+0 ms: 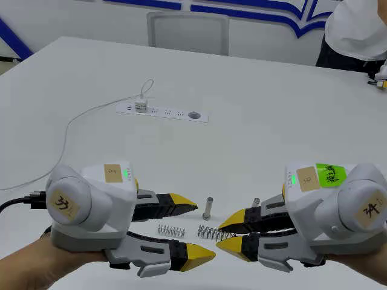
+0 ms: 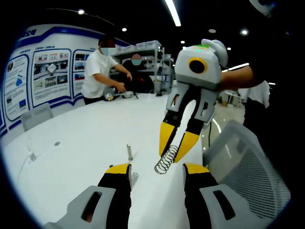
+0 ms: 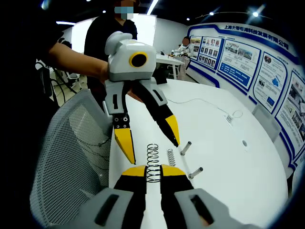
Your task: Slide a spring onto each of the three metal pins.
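Note:
My right gripper [image 1: 219,235] is shut on one end of a coiled metal spring [image 1: 208,231] just above the white table; in the right gripper view the spring [image 3: 152,164] sticks out between the yellow tips [image 3: 153,171]. My left gripper [image 1: 205,229] faces it, jaws open and empty. A second spring [image 1: 171,230] lies on the table between the left jaws. One metal pin [image 1: 208,207] stands upright just beyond the tips; another pin [image 1: 256,202] peeks out behind the right gripper. In the left gripper view the held spring [image 2: 167,160] hangs from the right gripper [image 2: 170,156].
A white power strip [image 1: 162,112] with a plug and cable lies farther back on the table [image 1: 272,90]. A grey chair [image 1: 188,31] stands at the far edge. A person [image 1: 357,30] is at the far right. A mesh chair back [image 3: 71,143] is close behind the near edge.

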Action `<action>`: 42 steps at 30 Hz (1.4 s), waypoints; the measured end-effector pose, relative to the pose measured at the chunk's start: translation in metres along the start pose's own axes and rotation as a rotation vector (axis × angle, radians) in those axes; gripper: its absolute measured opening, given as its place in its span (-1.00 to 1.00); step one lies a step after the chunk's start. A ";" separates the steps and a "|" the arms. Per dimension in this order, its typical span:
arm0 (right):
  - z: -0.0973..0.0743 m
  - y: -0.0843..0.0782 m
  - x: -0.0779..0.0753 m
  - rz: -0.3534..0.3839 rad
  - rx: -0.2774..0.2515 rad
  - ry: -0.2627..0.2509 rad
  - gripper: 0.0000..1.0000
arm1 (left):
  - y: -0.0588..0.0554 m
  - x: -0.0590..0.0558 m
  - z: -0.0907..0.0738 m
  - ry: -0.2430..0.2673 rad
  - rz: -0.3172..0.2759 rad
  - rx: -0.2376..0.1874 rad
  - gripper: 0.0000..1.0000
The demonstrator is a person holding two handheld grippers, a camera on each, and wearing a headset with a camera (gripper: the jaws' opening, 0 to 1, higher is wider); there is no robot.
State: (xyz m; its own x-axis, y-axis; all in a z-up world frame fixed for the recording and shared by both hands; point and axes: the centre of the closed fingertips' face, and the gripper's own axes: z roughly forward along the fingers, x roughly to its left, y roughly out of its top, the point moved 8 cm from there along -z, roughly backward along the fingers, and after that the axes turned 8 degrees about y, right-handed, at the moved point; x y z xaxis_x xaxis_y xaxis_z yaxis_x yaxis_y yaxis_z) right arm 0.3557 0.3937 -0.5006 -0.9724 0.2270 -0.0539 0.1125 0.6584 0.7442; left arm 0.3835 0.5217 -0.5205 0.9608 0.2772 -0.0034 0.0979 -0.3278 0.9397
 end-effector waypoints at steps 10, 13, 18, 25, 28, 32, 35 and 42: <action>0.003 0.001 0.003 -0.039 0.021 0.030 -0.79 | -0.001 -0.005 0.001 -0.044 0.022 0.021 -0.44; 0.003 0.001 0.004 -0.045 0.021 0.035 -0.79 | -0.001 -0.006 0.001 -0.058 0.028 0.029 -0.57; 0.002 0.001 0.004 -0.055 0.028 0.036 -0.79 | -0.001 -0.008 0.002 -0.078 0.052 0.045 -0.73; 0.000 0.004 0.004 -0.076 0.042 0.048 -0.79 | 0.000 -0.009 0.002 -0.079 0.063 0.047 -0.78; 0.001 0.004 0.003 -0.091 0.057 0.054 -0.79 | 0.000 -0.010 0.002 -0.077 0.100 0.054 -0.80; 0.003 0.005 0.003 -0.116 0.065 0.061 -0.79 | 0.000 -0.009 0.002 -0.080 0.119 0.057 -0.81; 0.002 0.005 0.004 -0.123 0.060 0.068 -0.79 | 0.000 -0.009 0.001 -0.084 0.117 0.048 -0.81; 0.002 0.005 0.004 -0.121 0.046 0.080 -0.76 | 0.000 -0.010 -0.001 -0.096 0.117 0.043 -0.82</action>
State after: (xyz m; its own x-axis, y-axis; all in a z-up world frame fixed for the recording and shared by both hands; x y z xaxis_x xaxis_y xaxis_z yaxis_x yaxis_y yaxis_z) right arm 0.3528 0.3993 -0.4982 -0.9924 0.0873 -0.0865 0.0011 0.7102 0.7040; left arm 0.3734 0.5197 -0.5197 0.9864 0.1481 0.0708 -0.0072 -0.3917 0.9201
